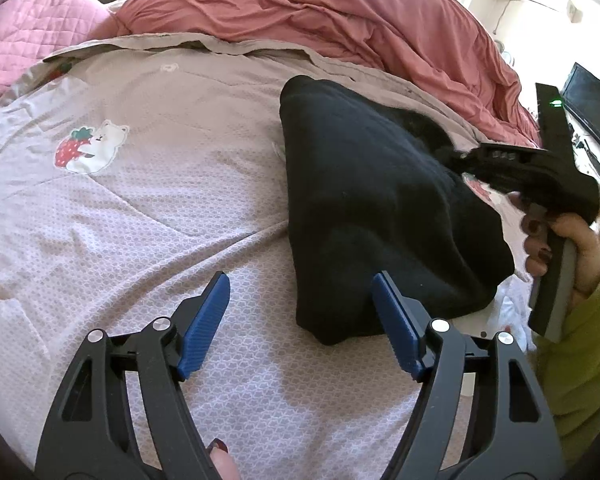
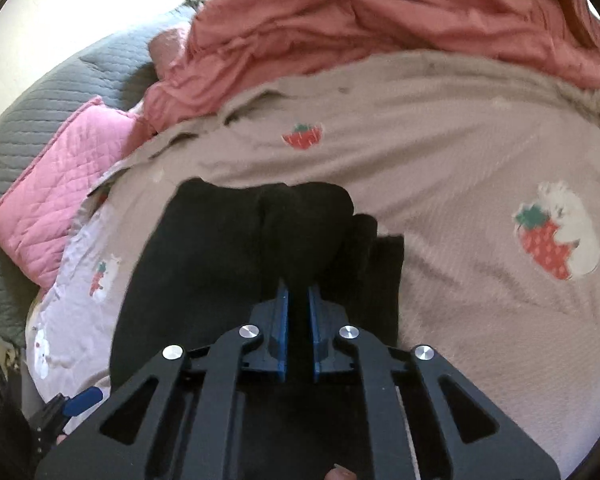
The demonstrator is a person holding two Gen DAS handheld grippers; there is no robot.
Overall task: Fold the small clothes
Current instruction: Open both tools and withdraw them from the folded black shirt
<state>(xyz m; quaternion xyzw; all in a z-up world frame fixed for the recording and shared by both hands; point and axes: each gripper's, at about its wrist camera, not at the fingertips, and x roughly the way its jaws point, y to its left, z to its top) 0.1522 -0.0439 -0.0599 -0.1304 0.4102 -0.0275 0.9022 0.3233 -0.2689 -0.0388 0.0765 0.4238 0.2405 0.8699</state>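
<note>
— What sort of place was it?

— A bedroom in a home. The work surface was a bed, spread with a pale pinkish-grey patterned bedcover (image 1: 148, 216) printed with a white bear hugging a red strawberry (image 1: 86, 150).

— Anything else to back that up?

— A rumpled salmon-red duvet (image 1: 340, 16) was heaped along the far side, a bright pink quilted cushion (image 2: 60, 196) lay beside it, and a grey quilted padded headboard or cover (image 2: 32, 120) curved behind that.

— And beyond the bed?

— A dark flat screen (image 1: 592, 108) stood at the edge of the room, near a sunlit white wall (image 1: 540, 4).
</note>
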